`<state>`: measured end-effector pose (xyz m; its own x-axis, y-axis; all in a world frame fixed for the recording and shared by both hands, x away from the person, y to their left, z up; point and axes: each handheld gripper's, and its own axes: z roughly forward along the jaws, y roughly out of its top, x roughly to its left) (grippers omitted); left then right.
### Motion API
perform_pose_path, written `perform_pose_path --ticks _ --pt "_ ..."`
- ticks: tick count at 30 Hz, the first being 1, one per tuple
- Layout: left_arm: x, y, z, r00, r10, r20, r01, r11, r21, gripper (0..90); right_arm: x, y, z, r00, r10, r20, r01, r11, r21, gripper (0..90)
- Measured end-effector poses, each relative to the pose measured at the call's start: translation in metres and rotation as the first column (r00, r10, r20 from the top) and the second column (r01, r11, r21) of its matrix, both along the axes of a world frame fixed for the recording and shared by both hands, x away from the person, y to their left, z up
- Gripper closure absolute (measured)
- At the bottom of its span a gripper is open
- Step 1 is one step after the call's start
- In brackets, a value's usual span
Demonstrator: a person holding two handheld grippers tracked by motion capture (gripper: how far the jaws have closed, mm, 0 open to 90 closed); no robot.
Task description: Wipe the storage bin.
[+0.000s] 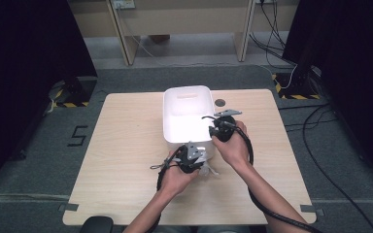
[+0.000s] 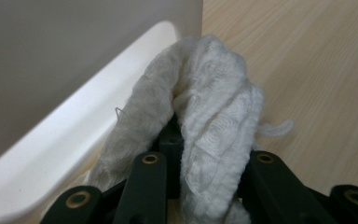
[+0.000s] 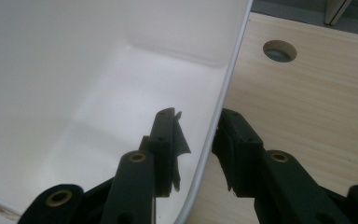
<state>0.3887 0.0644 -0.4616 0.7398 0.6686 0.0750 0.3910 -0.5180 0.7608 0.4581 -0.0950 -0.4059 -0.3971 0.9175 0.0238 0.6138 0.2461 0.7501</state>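
Towel (image 2: 205, 126), white and fluffy, sits bunched up in the left claw (image 1: 190, 158), clamped tight, right against the near outer wall of the white bin (image 1: 171, 124) and not inside yet. Right claw (image 3: 196, 154) straddles the bin's side wall, one jaw inside, one outside; can't tell if it's actually pinching the wall. My worry: the surface (image 1: 121, 160) is slick, so lifting the towel over the rim could shove the bin if that hold is loose. Also loose ends might snag the edge and hang outside.
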Motion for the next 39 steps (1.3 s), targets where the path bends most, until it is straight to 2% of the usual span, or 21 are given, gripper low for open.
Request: perform_pose_path --ticks 4,7,11,15,18,20,25,32,39 --pt "-0.003 -0.001 0.009 0.9999 0.011 0.005 -0.011 0.9999 -0.010 75.0 0.000 0.000 0.000 1.0000 -0.001 0.000 0.001 1.000 -0.001 69.1" --pt "-0.004 -0.001 0.020 0.9995 0.022 0.023 -0.021 0.9995 -0.023 74.9 0.000 0.001 0.000 1.0000 -0.002 -0.002 0.002 1.000 -0.003 69.8" --pt "-0.006 0.000 0.027 0.9990 0.033 0.030 -0.032 0.9993 -0.022 74.9 0.000 0.001 0.000 1.0000 -0.004 -0.004 0.004 1.000 -0.001 69.9" --pt "-0.008 0.001 0.031 0.9986 0.045 0.027 -0.044 0.9986 -0.027 74.8 0.000 0.002 0.000 1.0000 -0.005 -0.005 0.005 1.000 0.000 70.0" --pt "-0.010 0.002 0.036 0.9974 0.071 0.017 -0.070 0.9963 -0.050 74.7 0.000 0.002 0.000 1.0000 -0.005 -0.008 0.005 1.000 0.000 70.0" --pt "-0.011 0.003 0.039 0.9968 0.077 0.018 -0.077 0.9962 -0.043 74.6 0.000 0.002 0.000 1.0000 -0.006 -0.008 0.006 1.000 0.002 70.0" --pt "-0.011 0.003 0.040 0.9966 0.080 0.019 -0.080 0.9960 -0.041 74.6 0.000 0.002 0.000 0.9999 -0.006 -0.009 0.006 1.000 0.001 70.0" --pt "-0.010 -0.001 0.037 0.9982 0.053 0.028 -0.052 0.9972 -0.054 74.6 0.000 0.003 -0.001 1.0000 -0.006 -0.008 0.006 1.000 0.000 70.2" --pt "-0.008 -0.005 0.035 0.9985 0.047 0.029 -0.045 0.9979 -0.047 74.7 0.000 0.004 -0.001 0.9998 -0.013 -0.013 0.013 1.000 0.005 70.1"
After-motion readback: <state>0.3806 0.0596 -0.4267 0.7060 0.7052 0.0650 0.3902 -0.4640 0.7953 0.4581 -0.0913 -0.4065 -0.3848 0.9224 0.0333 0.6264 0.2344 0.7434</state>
